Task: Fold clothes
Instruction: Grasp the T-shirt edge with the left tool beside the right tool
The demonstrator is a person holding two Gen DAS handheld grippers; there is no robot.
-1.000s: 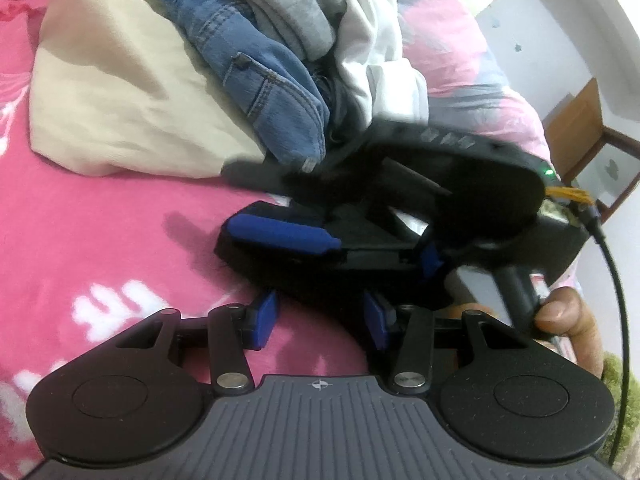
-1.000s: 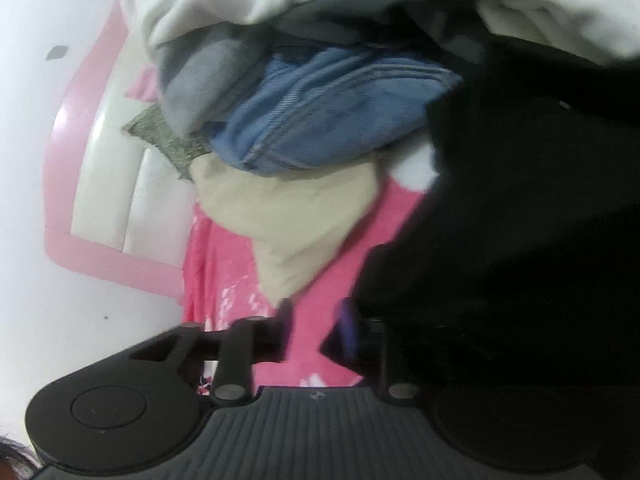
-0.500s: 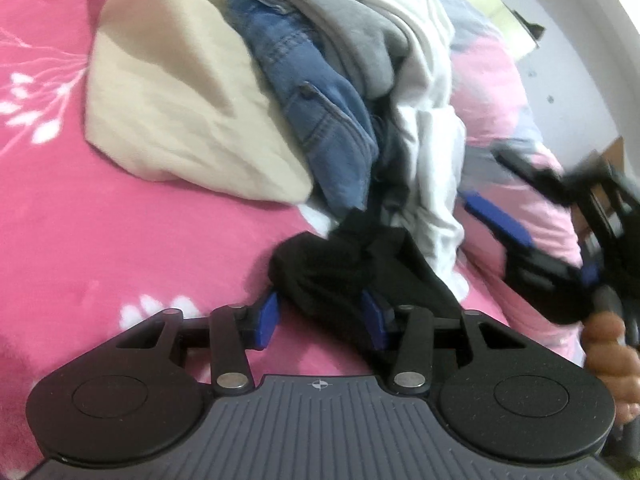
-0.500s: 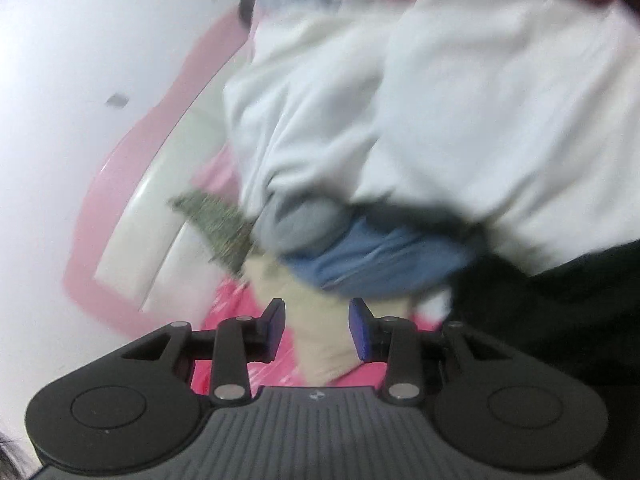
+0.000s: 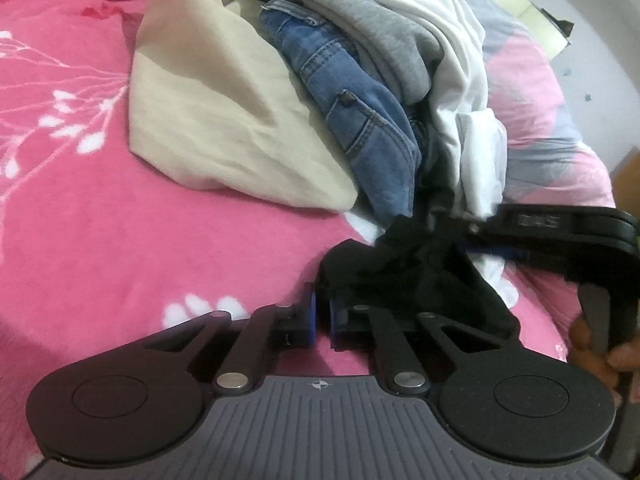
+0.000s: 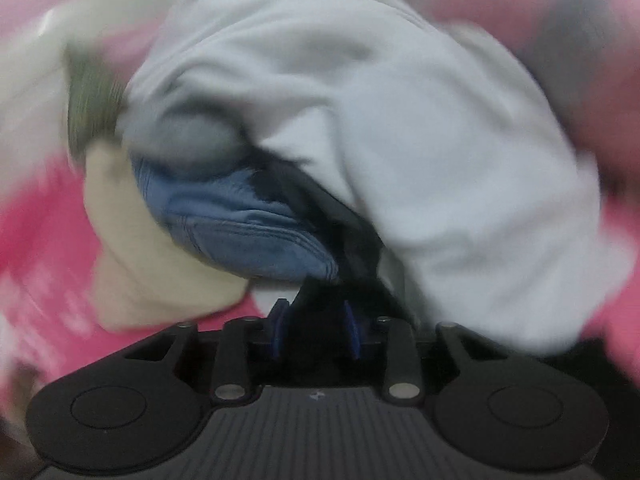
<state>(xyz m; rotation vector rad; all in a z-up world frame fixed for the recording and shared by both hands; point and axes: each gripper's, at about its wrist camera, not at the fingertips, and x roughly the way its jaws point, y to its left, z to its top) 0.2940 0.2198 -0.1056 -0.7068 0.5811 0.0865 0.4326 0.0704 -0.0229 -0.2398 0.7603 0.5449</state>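
Observation:
A black garment (image 5: 404,276) lies crumpled on the pink bedspread (image 5: 120,260), in front of a clothes pile. My left gripper (image 5: 322,312) is shut, its blue pads pinching the garment's near edge. My right gripper (image 5: 476,240) reaches in from the right onto the garment's far side, held by a person's hand (image 5: 600,356). In the blurred right wrist view, black cloth (image 6: 320,300) fills the gap between the right gripper's (image 6: 316,324) pads while its jaws are closing.
The pile behind holds a cream cloth (image 5: 224,120), blue jeans (image 5: 352,112), a grey garment (image 5: 380,28) and a white garment (image 5: 460,60). A pink and grey quilt (image 5: 536,92) lies further right. A cardboard box (image 5: 520,4) and wooden furniture (image 5: 628,172) stand by the wall.
My left jaws have closed together on the black garment's edge. The right gripper has rolled and swung back in from the right onto the garment.

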